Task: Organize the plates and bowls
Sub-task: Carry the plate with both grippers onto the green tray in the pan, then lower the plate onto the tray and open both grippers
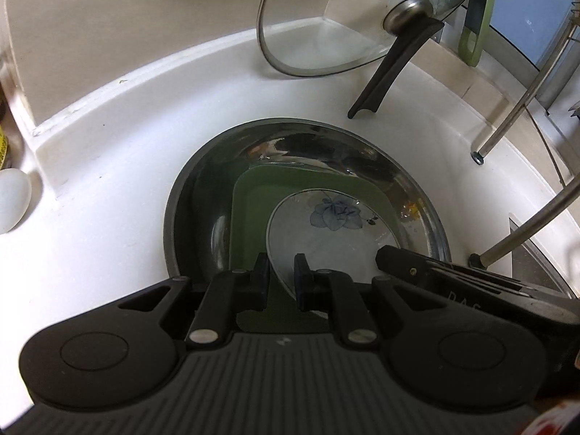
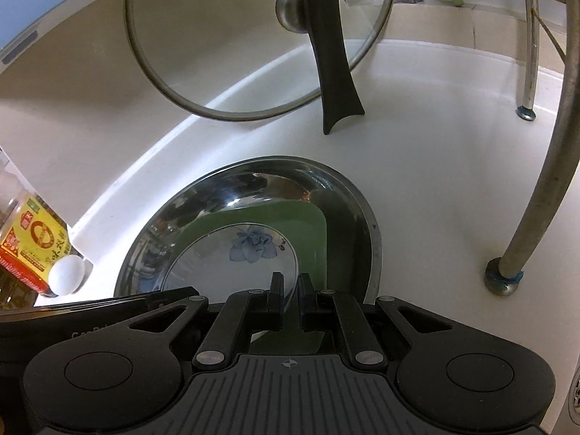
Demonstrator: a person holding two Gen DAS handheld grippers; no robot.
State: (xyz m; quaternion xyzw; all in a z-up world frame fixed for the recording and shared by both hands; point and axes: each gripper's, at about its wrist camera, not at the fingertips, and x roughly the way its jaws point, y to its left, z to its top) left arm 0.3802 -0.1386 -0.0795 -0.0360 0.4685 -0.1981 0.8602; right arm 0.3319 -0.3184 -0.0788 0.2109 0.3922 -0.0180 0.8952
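Two sets of jaws are pinching the stack: my left gripper (image 1: 282, 277) and right gripper (image 2: 290, 295) are each clamping the near rim of the green plate (image 1: 250, 210) with the white flowered plate (image 1: 308, 232) on it, both lying inside the steel bowl (image 1: 417, 195) on the white table (image 1: 108, 181), below the leaning glass lid (image 2: 217, 54).

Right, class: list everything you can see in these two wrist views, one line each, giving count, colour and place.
Metal basin: one, shiny steel, on the white counter.
Green plate: one, squarish, inside the basin.
Flowered plate: one, white with blue flower, on the green plate.
Glass lid: one, clear, black handle, leaning against the wall.
Egg: one, white, beside the bottle.
Bottle: one, yellow-red label, far left.
Rack legs: two, steel, right side.
Left gripper: black, shut on the plates' rims.
Right gripper: black, likewise.
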